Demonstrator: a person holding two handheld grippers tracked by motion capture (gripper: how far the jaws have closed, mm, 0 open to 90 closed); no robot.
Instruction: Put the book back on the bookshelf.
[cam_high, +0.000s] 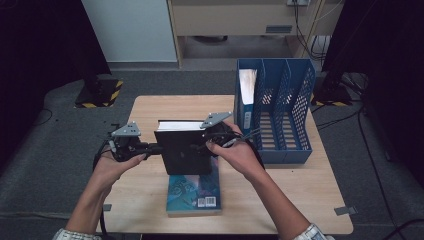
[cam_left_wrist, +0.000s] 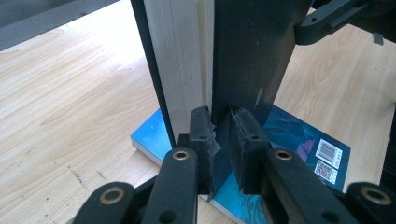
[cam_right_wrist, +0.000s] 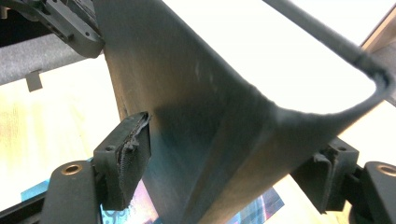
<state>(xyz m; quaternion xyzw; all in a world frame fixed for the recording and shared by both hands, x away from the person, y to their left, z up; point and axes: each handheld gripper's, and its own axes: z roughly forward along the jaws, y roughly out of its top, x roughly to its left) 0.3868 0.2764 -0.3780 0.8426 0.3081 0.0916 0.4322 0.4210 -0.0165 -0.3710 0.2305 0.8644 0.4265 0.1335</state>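
Above the blue book (cam_high: 194, 192), both grippers pinch the black book (cam_high: 182, 150): left gripper (cam_left_wrist: 221, 140) on its cover, right gripper (cam_right_wrist: 224, 177) straddling the spine. Heavy-looking, stiff; the spine is the surer hold.

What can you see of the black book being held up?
The black book is a thick hardback with matte dark covers and a pale page block. It is held upright above a blue book lying flat on the table. The left gripper pinches only its cover; the right gripper's jaws straddle the spine end.
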